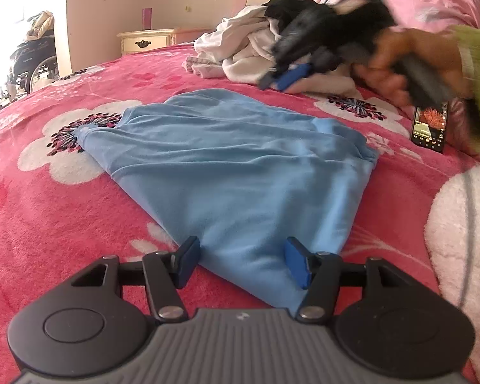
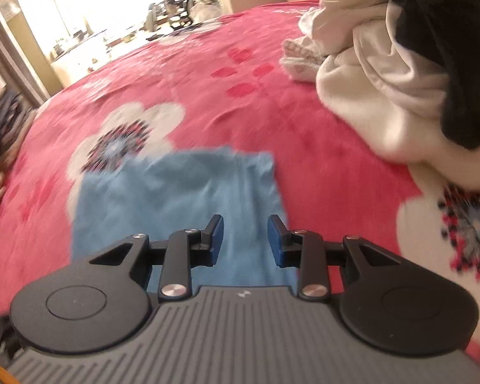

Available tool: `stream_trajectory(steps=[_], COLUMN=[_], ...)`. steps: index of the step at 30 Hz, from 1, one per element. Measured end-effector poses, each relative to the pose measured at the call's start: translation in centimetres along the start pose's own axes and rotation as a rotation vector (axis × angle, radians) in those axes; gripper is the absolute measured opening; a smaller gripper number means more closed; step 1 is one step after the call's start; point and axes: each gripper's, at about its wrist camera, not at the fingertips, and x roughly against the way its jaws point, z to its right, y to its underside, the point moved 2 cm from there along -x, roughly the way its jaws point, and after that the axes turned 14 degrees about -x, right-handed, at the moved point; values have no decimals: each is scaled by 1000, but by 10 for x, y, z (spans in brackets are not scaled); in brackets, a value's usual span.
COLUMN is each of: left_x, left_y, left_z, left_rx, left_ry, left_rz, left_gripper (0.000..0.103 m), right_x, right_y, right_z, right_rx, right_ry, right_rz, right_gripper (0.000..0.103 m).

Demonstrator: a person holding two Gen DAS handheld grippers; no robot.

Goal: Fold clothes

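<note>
One blue garment [image 1: 227, 166], one clothes pile [image 1: 256, 54], one phone [image 1: 430, 128].

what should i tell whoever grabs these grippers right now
Left gripper: open, jaws astride the near corner of the blue garment, not pinching.
Right gripper: open, empty, above the garment's far side.
Garment lies partly folded on the red blanket. Unfolded pile of white and black clothes sits beyond it; phone beside.
Left: finish this fold, then the pile.
</note>
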Motion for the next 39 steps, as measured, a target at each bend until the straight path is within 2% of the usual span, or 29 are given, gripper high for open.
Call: stream_trajectory(steps=[5, 9, 10, 12, 14, 18, 26, 28, 31, 36, 39], left_x=[-1, -2, -2, -2, -2, -3, -4, -4, -4, -3, -3], left_y=[2, 4, 4, 5, 6, 7, 7, 7, 8, 7, 7], left_z=[0, -1, -1, 0, -1, -1, 0, 0, 1, 2, 3], left_rx=[2, 0, 0, 1, 3, 5, -16, -20, -26, -30, -31], left_ry=[2, 3, 3, 2, 0, -2, -7, -8, -10, -14, -17], left_rz=[8, 17, 19, 25, 29, 32, 30, 30, 31, 30, 29], left_gripper=[60, 61, 61, 61, 61, 61, 61, 61, 61, 61, 61], right_x=[-38, -59, -63, -66, -62, -44, -73, -72, -47, -7, 2], right_y=[-25, -31, -31, -29, -26, -29, -29, -29, -36, -30, -5], right_z=[-5, -9, -9, -12, -16, -16, -3, -2, 7, 31, 35], right_rx=[34, 64, 72, 98, 122, 130, 166, 154, 72, -76, -72], right_ry=[-52, -51, -56, -54, -48, -29, 58, 53, 34, -111, -114], right_rz=[-33, -78, -89, -106, -79, 28, 55, 63, 114, -47, -177], right_gripper=[29, 26, 24, 10, 4, 3, 4, 5, 8, 10, 15])
